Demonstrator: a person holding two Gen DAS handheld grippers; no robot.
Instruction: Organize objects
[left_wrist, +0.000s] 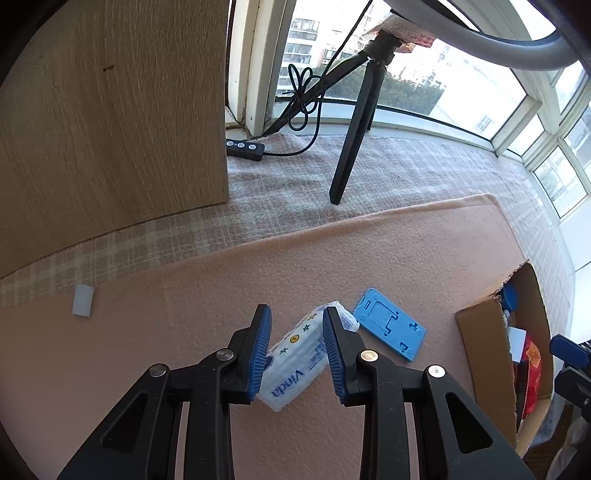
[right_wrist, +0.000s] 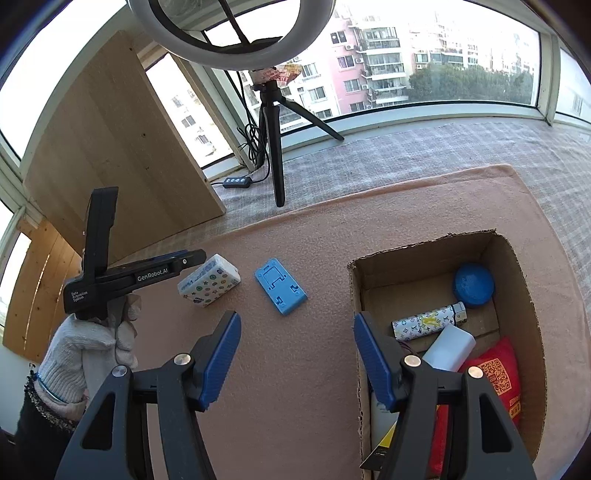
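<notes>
Pink fleece covers the surface (right_wrist: 314, 369), a soft layer under everything the person is sorting. The left claw (left_wrist: 297, 350) straddles the tissue pack (left_wrist: 295, 358), one blue pad on each long side; the left pad presses on the wrapper, while I cannot tell whether the right one touches it. The pack sits tilted, one end raised off the fleece, which suggests the squeeze has begun to take its weight. Gripping across the narrow width probably suits a soft pack, since it gives a little and seats between the ribbed pads. Just beside it lies the blue phone stand (right_wrist: 280, 286), flat and untouched. The cardboard box (right_wrist: 524, 295) stands open-topped to the right, already holding a blue disc (right_wrist: 474, 285), a patterned lighter (right_wrist: 428, 322), a white block and a red packet; it is likely the destination. The right claw (right_wrist: 295, 358) hovers open and empty over the near edge of the box.
</notes>
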